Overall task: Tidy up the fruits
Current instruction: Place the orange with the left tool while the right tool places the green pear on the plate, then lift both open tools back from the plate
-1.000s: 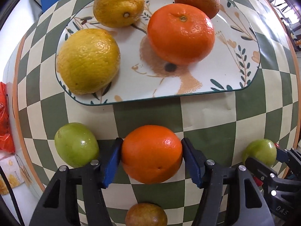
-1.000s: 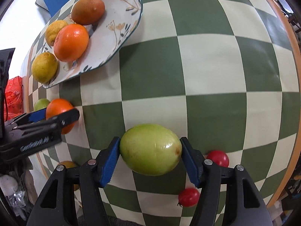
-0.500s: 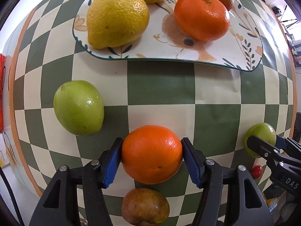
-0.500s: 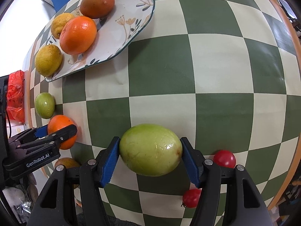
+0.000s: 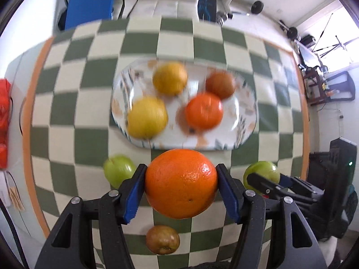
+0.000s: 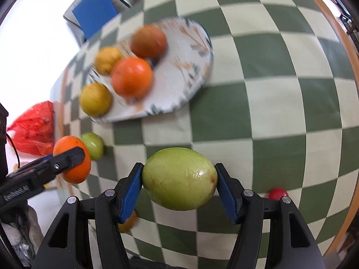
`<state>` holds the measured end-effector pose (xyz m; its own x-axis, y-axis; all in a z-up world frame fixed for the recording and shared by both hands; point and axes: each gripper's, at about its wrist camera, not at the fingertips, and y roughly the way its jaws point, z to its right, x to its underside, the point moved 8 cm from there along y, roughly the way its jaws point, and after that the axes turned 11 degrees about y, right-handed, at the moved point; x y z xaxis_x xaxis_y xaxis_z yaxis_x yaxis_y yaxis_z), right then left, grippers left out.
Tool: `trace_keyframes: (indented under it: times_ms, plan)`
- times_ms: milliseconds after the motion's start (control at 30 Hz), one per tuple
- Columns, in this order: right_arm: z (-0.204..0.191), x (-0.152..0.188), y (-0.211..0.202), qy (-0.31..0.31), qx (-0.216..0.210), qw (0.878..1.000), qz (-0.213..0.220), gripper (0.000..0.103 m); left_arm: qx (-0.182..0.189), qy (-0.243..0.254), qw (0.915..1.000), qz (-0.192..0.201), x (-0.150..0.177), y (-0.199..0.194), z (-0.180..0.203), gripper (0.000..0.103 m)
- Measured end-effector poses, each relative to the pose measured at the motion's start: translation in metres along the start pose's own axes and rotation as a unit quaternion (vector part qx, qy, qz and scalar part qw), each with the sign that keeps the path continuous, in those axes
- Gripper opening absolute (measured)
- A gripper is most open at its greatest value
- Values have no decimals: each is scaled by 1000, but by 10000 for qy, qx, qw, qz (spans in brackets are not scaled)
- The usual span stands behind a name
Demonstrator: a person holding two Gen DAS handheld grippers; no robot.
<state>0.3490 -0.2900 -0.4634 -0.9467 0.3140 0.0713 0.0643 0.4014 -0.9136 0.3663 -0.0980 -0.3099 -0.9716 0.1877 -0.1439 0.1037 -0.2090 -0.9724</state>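
Note:
My left gripper is shut on an orange, held above the checkered table. My right gripper is shut on a green fruit, also lifted; this fruit shows in the left wrist view. A patterned plate farther back holds two lemons, an orange and a brown fruit. Another green fruit and a brown fruit lie on the table near me.
A red cherry tomato lies at the right of the checkered cloth. A red bag hangs off the table's left edge. A blue-topped item stands beyond the far edge.
Both grippers rose and pulled back from the table with their fruits. The plate and loose fruits now look smaller and farther away, blurred by motion.

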Motion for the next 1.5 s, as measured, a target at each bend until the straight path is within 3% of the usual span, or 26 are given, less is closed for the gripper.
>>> trace_keyframes:
  times_ms: [167, 400, 600, 933, 967, 1033, 1167, 1500]
  plan:
    - [-35, -55, -18, -172, -5, 9991, 381, 66, -395, 49, 9990, 205, -68, -3, -25, 60]
    - [-40, -112, 12, -186, 510, 9982, 270, 66, -643, -98, 9967, -490, -123, 57, -76, 60]
    - [-29, -123, 22, -207, 698, 9973, 128, 66, -527, -322, 9936, -942, -120, 86, -94, 60]
    - [-34, -125, 33, -220, 779, 9967, -26, 68, -581, -336, 9909, -1170, -109, 105, -96, 63]
    - [-35, -125, 33, -213, 765, 9968, -32, 75, -629, -334, 9909, -1140, -108, 104, -97, 68]
    - [-37, -126, 32, -185, 751, 9970, -15, 86, -695, -303, 9917, -1040, -108, 101, -99, 91]
    - [-40, -125, 29, -211, 921, 9955, 34, 96, -741, -292, 9930, -875, -103, 90, -100, 91]
    - [-42, -109, 11, -390, 1392, 9885, 454, 97, -1174, -186, 9926, -242, -56, 51, -80, 91]
